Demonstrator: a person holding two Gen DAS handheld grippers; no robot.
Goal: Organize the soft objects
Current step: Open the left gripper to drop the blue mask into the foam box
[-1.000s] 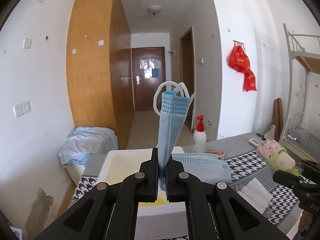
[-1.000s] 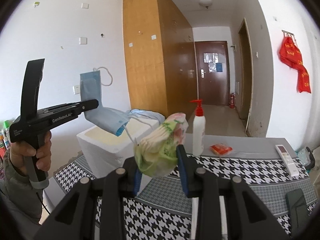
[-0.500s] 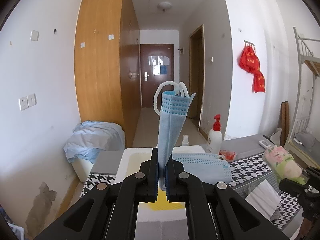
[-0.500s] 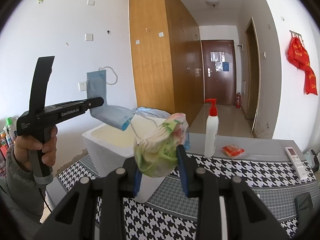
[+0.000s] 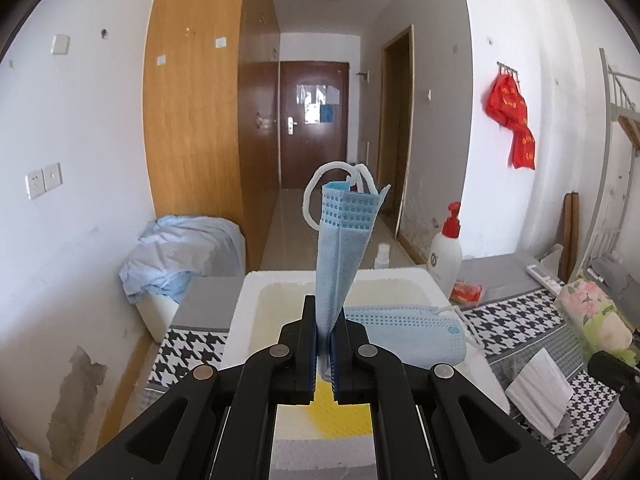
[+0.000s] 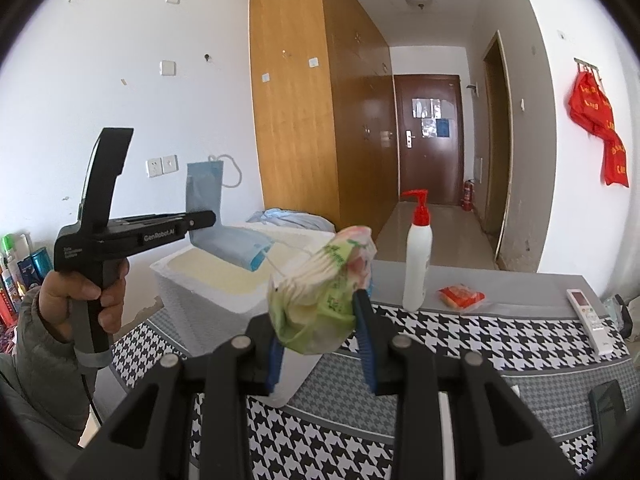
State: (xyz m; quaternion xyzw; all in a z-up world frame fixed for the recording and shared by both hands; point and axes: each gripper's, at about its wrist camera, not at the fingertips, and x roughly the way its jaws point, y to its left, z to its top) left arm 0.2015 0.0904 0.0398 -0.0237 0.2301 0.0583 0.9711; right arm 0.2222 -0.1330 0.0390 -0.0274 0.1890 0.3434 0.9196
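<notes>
My left gripper (image 5: 325, 322) is shut on a folded blue face mask (image 5: 342, 240). One half stands up between the fingers; the other half (image 5: 412, 334) droops right. I hold it above the white foam box (image 5: 240, 320). In the right wrist view the left gripper (image 6: 200, 220) hangs over that box (image 6: 192, 300) with the mask (image 6: 204, 188). My right gripper (image 6: 320, 344) is shut on a green floral tissue pack (image 6: 320, 292), held above the table right of the box. The pack also shows in the left wrist view (image 5: 596, 316).
A houndstooth cloth (image 6: 500, 344) covers the table. On it stand a white pump bottle (image 6: 418, 256), an orange packet (image 6: 460, 296), a white remote (image 6: 590, 320) and a dark phone (image 6: 608, 404). A white folded tissue stack (image 5: 536, 392) lies right of the box. A blue-covered bin (image 5: 184, 248) stands behind.
Both grippers have shifted left and forward, closer to the foam box, which now lies more centred under the left gripper. Both grips are unchanged.
</notes>
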